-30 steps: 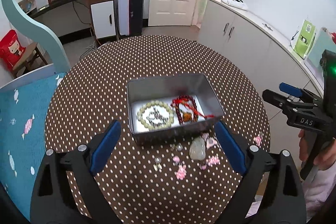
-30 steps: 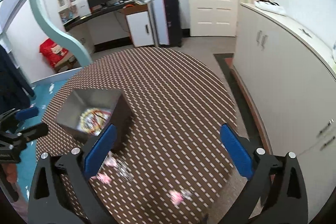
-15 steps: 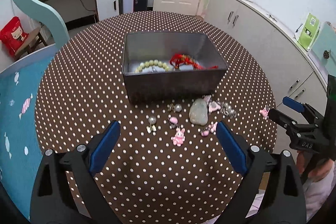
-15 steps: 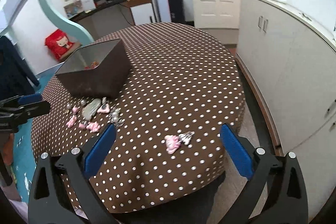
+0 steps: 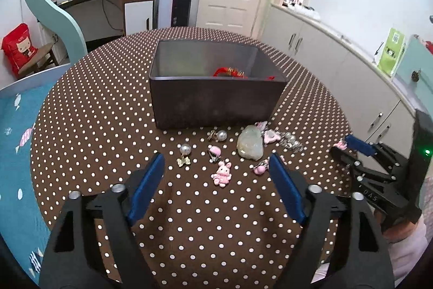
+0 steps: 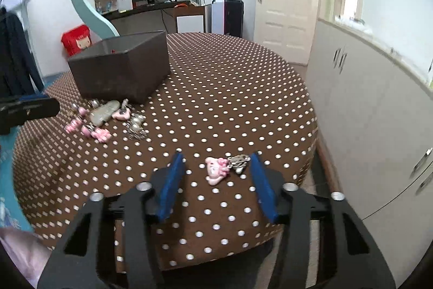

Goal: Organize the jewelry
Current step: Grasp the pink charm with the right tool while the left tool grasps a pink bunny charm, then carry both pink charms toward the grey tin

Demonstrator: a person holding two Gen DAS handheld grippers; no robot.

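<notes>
- The left gripper (image 5: 216, 172) hangs low over the polka-dot table (image 5: 94, 126), jaws apart and lately closing in, bracketing the pink rabbit charm (image 5: 222, 175) without touching it; judged a lineup for pickup.
- The right gripper (image 6: 216, 167) has narrowed its jaws around the pink charm with silver clasp (image 6: 216, 167), near the table edge; pads stand clear on both sides, nothing gripped.
- The grey box (image 5: 216, 91) sits behind the loose pieces, evidently the destination; the jade-coloured pendant (image 5: 250, 144) and pearl earrings (image 5: 185, 149) lie just before its front wall.
- The box wall hides most contents; only a red strand (image 5: 230, 71) shows.
- Small silver pieces (image 6: 136, 125) are too blurred to identify.
</notes>
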